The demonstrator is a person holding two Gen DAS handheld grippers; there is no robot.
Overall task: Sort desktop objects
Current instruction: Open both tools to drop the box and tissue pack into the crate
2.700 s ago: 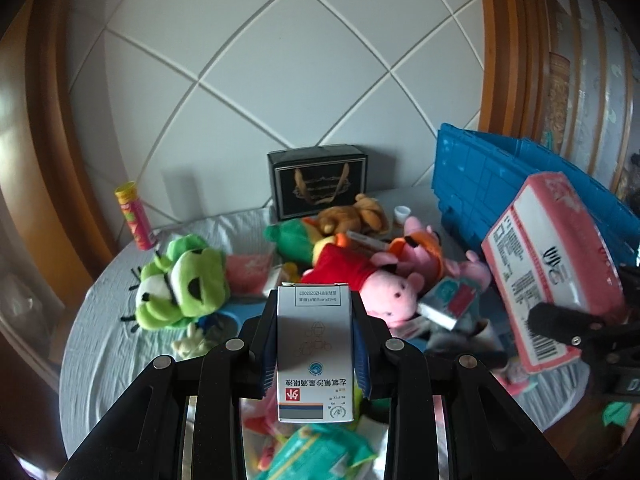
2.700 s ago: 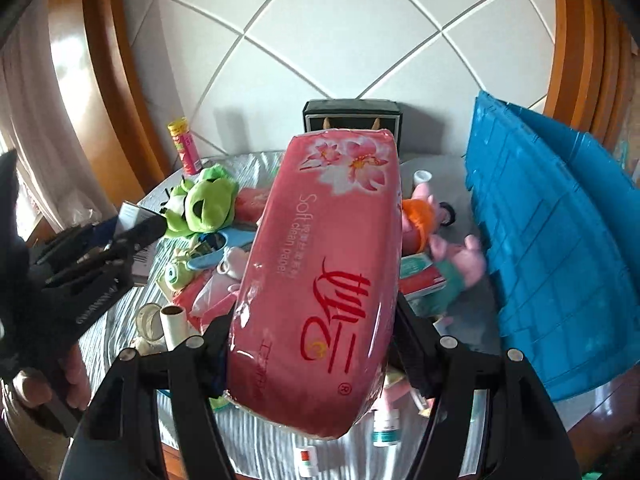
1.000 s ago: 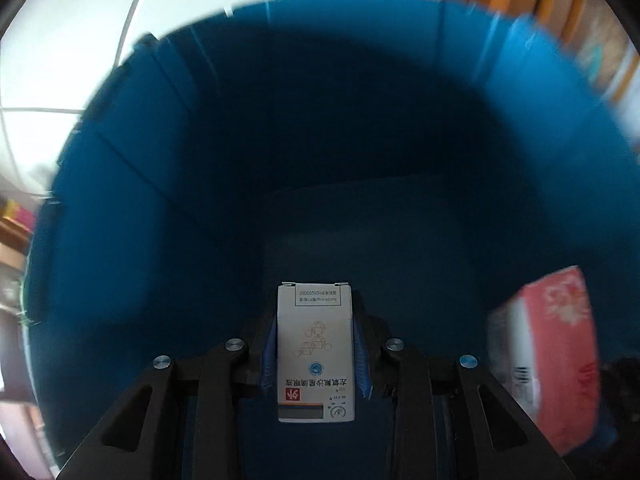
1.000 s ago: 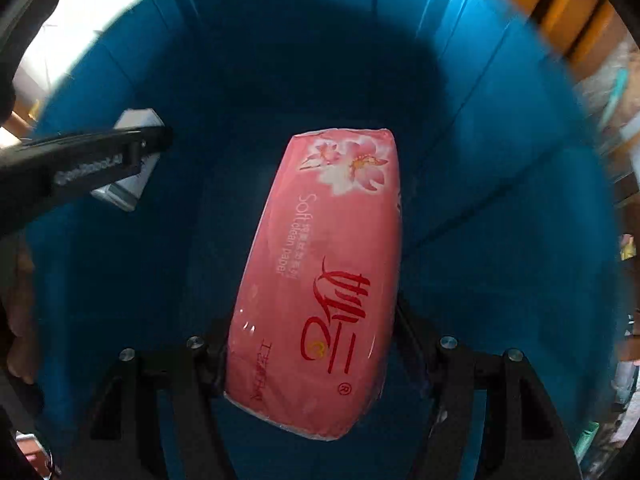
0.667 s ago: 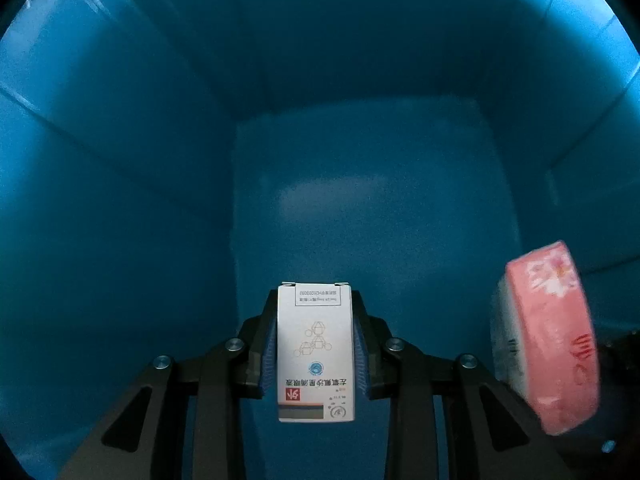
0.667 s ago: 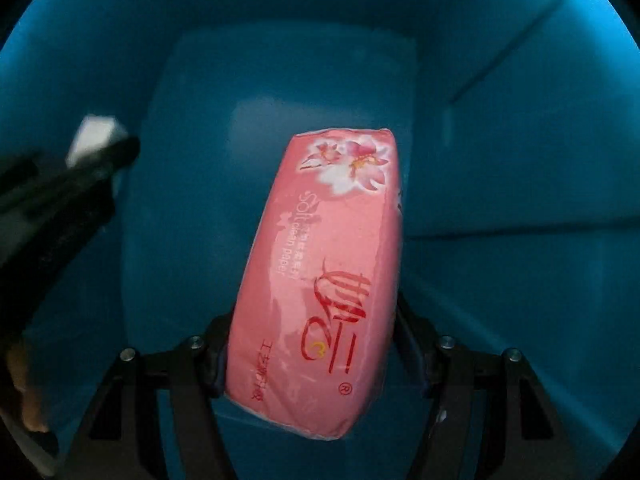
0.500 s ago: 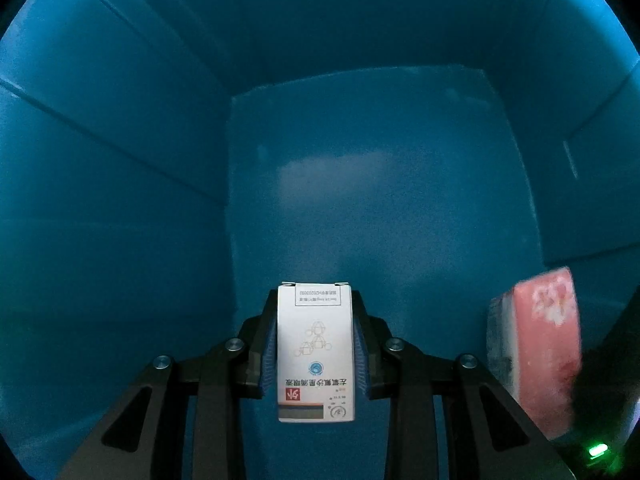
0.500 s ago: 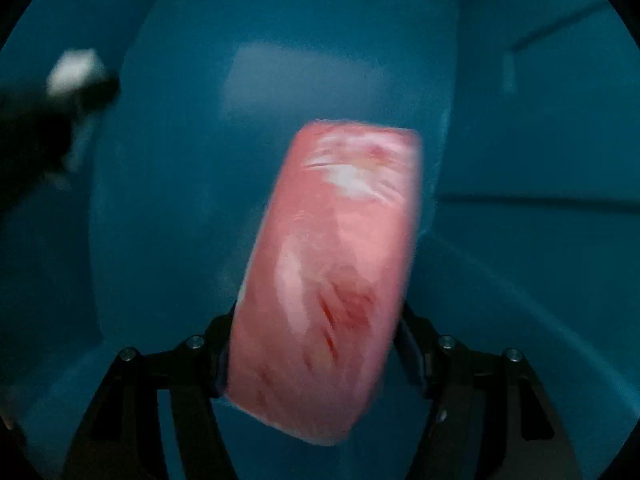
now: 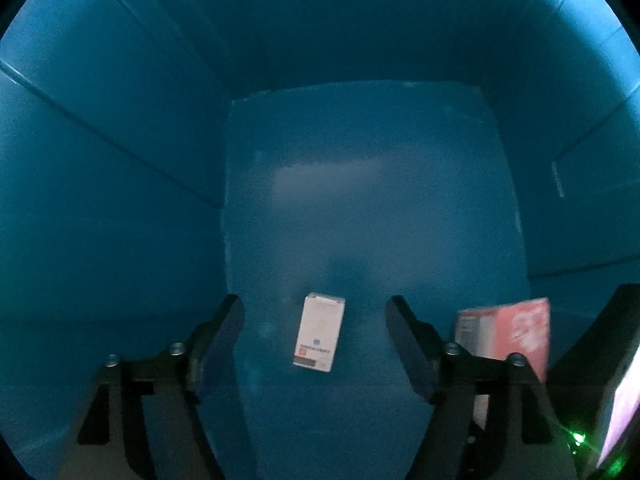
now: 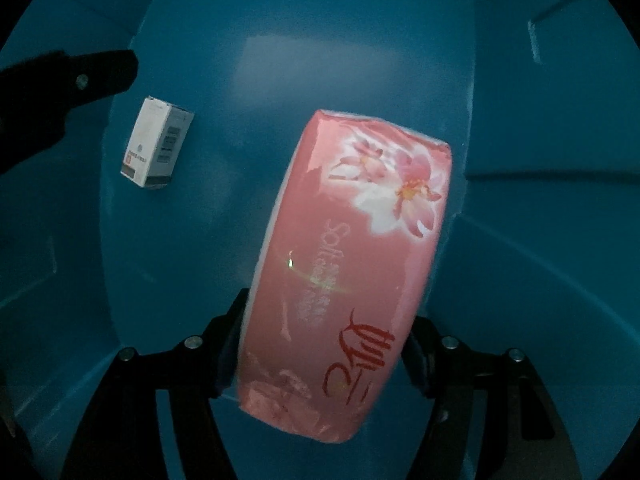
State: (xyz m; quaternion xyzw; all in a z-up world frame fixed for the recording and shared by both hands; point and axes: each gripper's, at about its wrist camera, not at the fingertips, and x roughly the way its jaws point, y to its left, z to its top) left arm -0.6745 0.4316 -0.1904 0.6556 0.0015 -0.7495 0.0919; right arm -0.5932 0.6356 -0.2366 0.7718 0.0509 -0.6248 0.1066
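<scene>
Left gripper (image 9: 314,320) opening, clear of white box (image 9: 319,332) lying on bin floor (image 9: 372,200). Right gripper (image 10: 326,344) opening around pink tissue pack (image 10: 348,268), long axis pointing away, right of box.

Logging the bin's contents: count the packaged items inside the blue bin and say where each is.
2. The white box lies on the blue bin floor, left side, clear of the opening left claw. The pink tissue pack sits between the right claw fingers, which are opening. More may be hidden.
</scene>
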